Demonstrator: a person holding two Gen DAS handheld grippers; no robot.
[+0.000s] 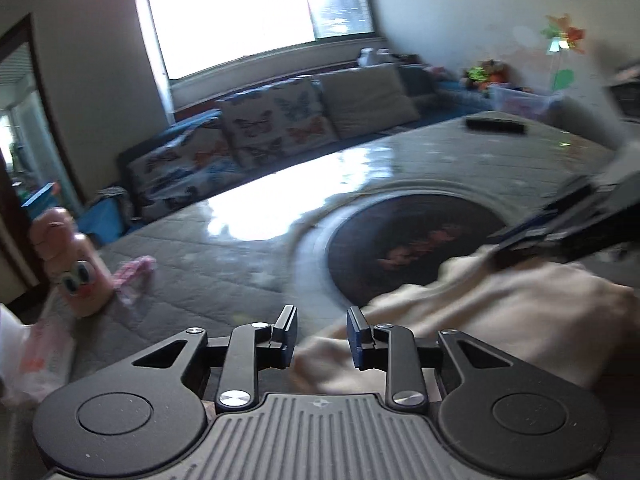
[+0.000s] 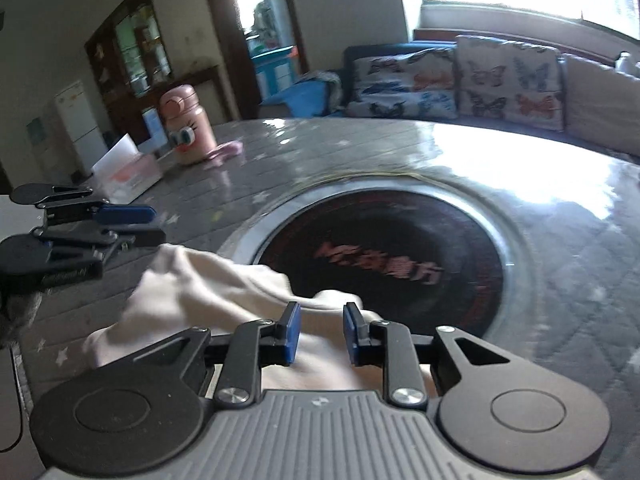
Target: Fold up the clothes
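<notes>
A cream garment (image 1: 480, 312) lies bunched on the grey quilted table, at the near edge of a dark round inset; it also shows in the right wrist view (image 2: 208, 292). My left gripper (image 1: 322, 336) is open and empty, with the cloth's left edge just beyond its right finger. It appears at the left of the right wrist view (image 2: 148, 226), just above the cloth's left end. My right gripper (image 2: 320, 332) is open above the cloth's near part. It shows at the right of the left wrist view (image 1: 516, 242), low over the cloth.
The round dark inset (image 2: 384, 264) with red lettering sits mid-table. A pink bottle (image 2: 188, 124) with a cartoon face, a pink cloth (image 2: 228, 150) and a tissue box (image 2: 128, 176) stand at the table's far left. A black remote (image 1: 496, 125) lies at the far side. A butterfly-cushioned sofa (image 1: 272, 120) stands behind.
</notes>
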